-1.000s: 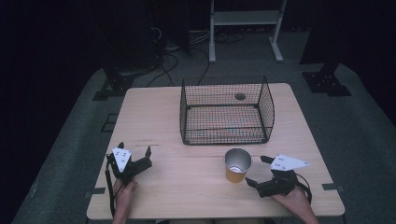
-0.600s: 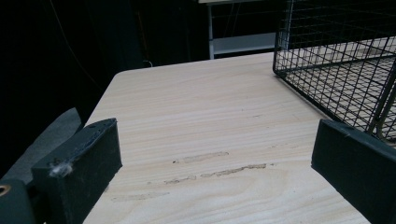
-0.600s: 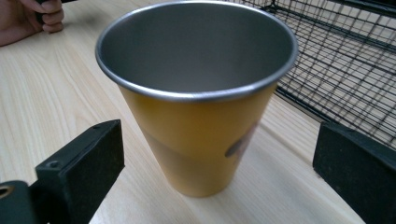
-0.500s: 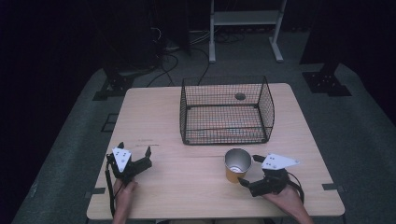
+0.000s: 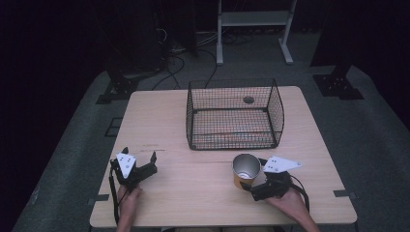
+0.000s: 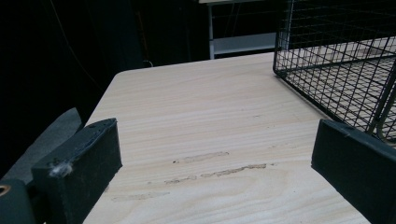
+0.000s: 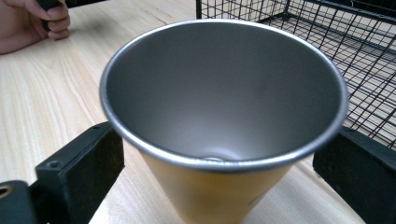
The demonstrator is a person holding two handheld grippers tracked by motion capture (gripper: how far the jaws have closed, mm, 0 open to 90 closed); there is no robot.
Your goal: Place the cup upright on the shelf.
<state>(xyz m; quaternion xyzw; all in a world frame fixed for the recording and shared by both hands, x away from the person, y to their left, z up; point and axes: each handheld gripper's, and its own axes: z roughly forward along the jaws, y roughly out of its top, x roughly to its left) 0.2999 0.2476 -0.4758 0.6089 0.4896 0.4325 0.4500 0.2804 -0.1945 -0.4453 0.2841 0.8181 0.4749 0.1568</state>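
While the right gripper (image 5: 255, 183) had its fingers (image 7: 79, 168) spread wide on either side of the metal cup (image 5: 245, 170), no grasp had yet been made: in the right gripper view a gap showed between each black pad and the cup's yellow wall, so the cup stood free and upright on the counter (image 5: 203, 193). It sat near the front edge, toward the right, just in front of the wire basket (image 5: 234, 115) but apart from it, its steel inside empty as far as the view into it showed. The left gripper (image 5: 138, 166) rested near the front left of the counter, well apart from the cup, its fingers (image 6: 81, 168) also wide with nothing between them but bare wood and a few scuff marks (image 6: 219, 168). The basket held nothing that could be made out through its mesh. Judged from this, the work was at its very start: the approach to the cup looked complete, while closing on it, lifting it and, most likely, setting it into the basket all remained to be done. The tapered wall suggested the grip would need to be taken squarely, lest the cup slip upward or tip.
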